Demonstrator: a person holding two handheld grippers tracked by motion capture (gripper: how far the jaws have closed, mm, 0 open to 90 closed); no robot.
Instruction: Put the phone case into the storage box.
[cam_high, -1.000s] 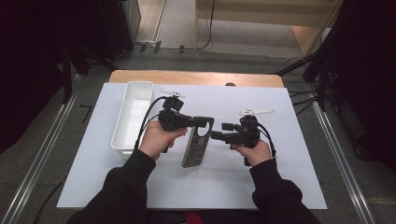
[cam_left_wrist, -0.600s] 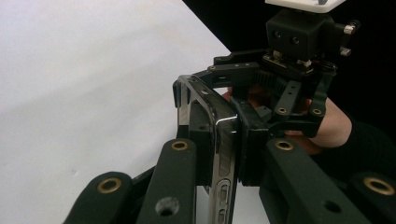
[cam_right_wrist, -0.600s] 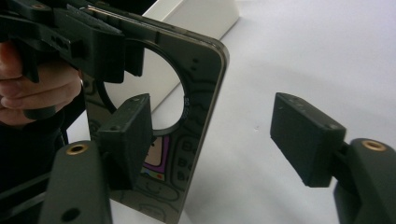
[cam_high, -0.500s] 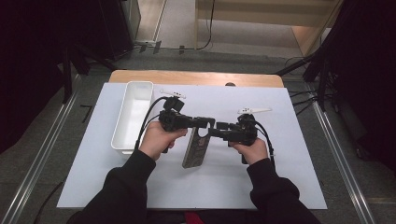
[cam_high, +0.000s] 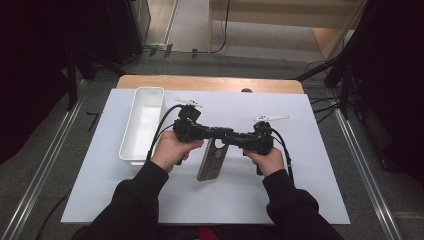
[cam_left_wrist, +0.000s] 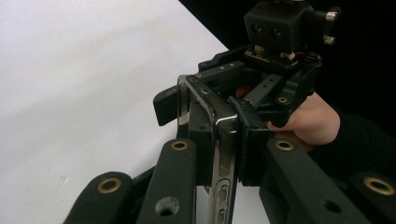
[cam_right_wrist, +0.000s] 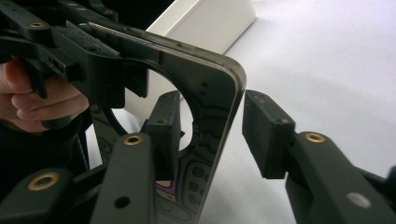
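A dark phone (cam_high: 212, 161) with a shiny metal frame hangs tilted over the white mat, its lower end toward the person. My left gripper (cam_high: 214, 134) is shut on its upper end; in the left gripper view the jaws of that gripper (cam_left_wrist: 219, 128) clamp the phone's edge (cam_left_wrist: 223, 163). My right gripper (cam_high: 227, 137) faces it from the right. In the right gripper view this gripper (cam_right_wrist: 212, 126) stands open astride the phone's rounded corner (cam_right_wrist: 205, 88), with a gap between the right pad (cam_right_wrist: 266, 135) and the frame.
A long white tray (cam_high: 134, 134) lies at the left of the white mat (cam_high: 310, 165). Two small white pieces (cam_high: 189, 102) (cam_high: 271, 118) lie farther back. The wooden table edge (cam_high: 210, 82) runs along the back.
The right gripper has moved left and closer to the left gripper, so its jaws now straddle the phone's upper end. The left gripper keeps its hold on the phone.
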